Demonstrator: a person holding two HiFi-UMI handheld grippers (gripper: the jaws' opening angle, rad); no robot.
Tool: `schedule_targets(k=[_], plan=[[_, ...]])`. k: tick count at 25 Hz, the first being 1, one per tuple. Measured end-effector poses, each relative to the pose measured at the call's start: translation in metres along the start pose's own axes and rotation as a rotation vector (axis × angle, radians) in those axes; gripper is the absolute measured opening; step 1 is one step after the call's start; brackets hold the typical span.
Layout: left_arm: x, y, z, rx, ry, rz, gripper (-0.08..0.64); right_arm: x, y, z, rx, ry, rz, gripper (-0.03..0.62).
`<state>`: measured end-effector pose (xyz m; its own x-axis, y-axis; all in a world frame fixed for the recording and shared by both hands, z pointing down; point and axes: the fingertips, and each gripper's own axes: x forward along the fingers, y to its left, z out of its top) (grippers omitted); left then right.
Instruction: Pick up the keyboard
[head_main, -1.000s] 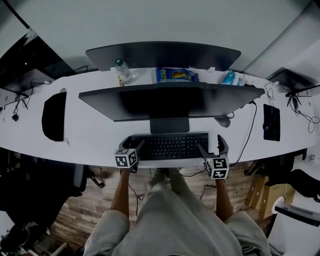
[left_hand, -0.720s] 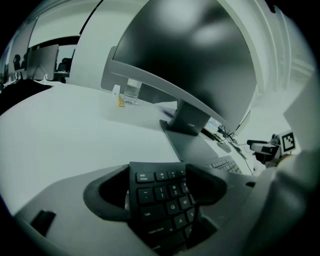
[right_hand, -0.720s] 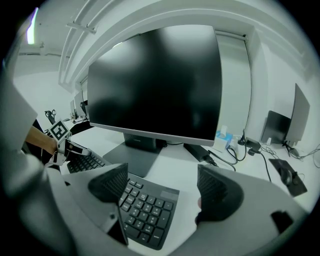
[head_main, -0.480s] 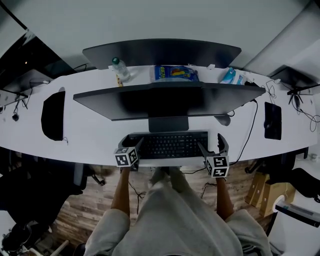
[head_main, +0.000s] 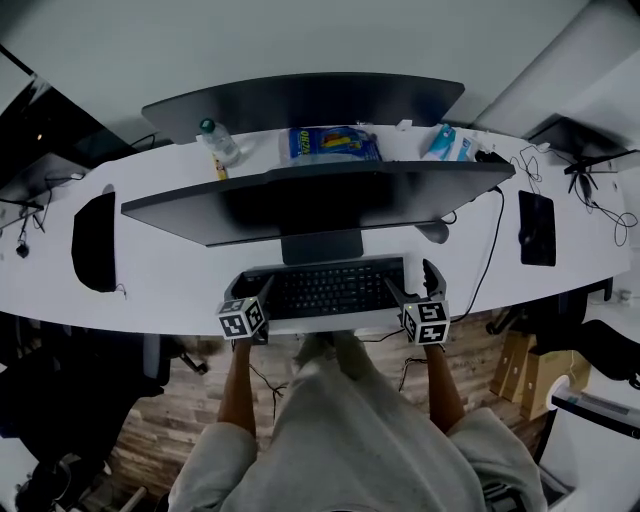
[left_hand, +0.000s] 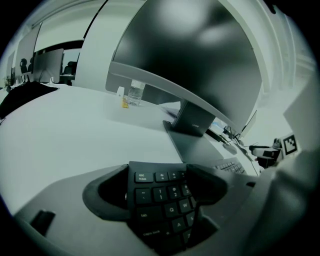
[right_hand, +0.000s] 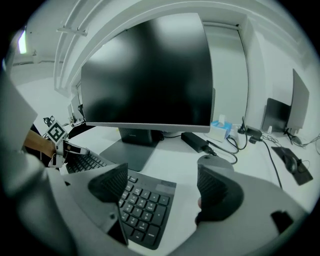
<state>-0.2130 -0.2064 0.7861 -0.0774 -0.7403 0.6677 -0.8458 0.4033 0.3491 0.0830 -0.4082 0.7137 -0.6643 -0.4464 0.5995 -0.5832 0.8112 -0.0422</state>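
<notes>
A black keyboard (head_main: 320, 290) lies on the white desk (head_main: 170, 270) in front of the monitor stand, close to the desk's front edge. My left gripper (head_main: 250, 297) is at its left end. In the left gripper view the Esc and Tab corner of the keyboard (left_hand: 160, 200) sits between the spread jaws of the left gripper (left_hand: 156, 187). My right gripper (head_main: 412, 287) is at the right end. There the number pad of the keyboard (right_hand: 142, 205) lies under the left jaw of the right gripper (right_hand: 162, 187), and bare desk shows before the right jaw. Both stand open.
A wide dark monitor (head_main: 310, 200) on a grey stand base (head_main: 320, 245) overhangs the keyboard's far side. A mouse (head_main: 432, 232) and a black cable (head_main: 495, 240) lie to the right. A bottle (head_main: 215, 140), a blue packet (head_main: 330, 145) and a tissue box (head_main: 445, 145) stand behind. Black pads (head_main: 92, 240) flank the desk.
The head view has shifted, so the whole desk sits a little further left and higher. Both grippers stay at the keyboard's two ends, and the keyboard has not moved on the desk.
</notes>
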Motion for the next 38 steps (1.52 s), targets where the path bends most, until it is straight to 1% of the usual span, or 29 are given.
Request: schedule_targets(k=[5,10,16,21,24,30,34,38], plan=[[0.000,-0.001,0.000,0.002,-0.002,0.004,0.336,0.017,0.000,-0.027,0.090,0.062,0.039,0.430],[0.001,-0.002,0.000,0.002,-0.002,0.005,0.336,0.033,0.004,-0.052,0.137,0.130,0.085,0.430],[0.000,-0.002,-0.001,0.004,-0.004,0.006,0.336,0.041,0.010,-0.072,0.174,0.179,0.108,0.431],[0.002,-0.002,-0.001,0.004,-0.004,0.007,0.336,0.044,0.015,-0.076,0.181,0.190,0.118,0.430],[0.001,-0.002,-0.002,0.005,-0.002,0.009,0.336,0.043,0.017,-0.078,0.189,0.193,0.123,0.411],[0.002,-0.002,-0.002,0.005,-0.004,0.003,0.336,0.043,0.017,-0.077,0.199,0.185,0.118,0.408],[0.001,-0.001,-0.003,0.004,-0.003,0.003,0.336,0.043,0.022,-0.077,0.214,0.177,0.125,0.376],[0.001,-0.001,-0.003,0.005,-0.004,0.005,0.336,0.044,0.022,-0.077,0.226,0.174,0.118,0.368]])
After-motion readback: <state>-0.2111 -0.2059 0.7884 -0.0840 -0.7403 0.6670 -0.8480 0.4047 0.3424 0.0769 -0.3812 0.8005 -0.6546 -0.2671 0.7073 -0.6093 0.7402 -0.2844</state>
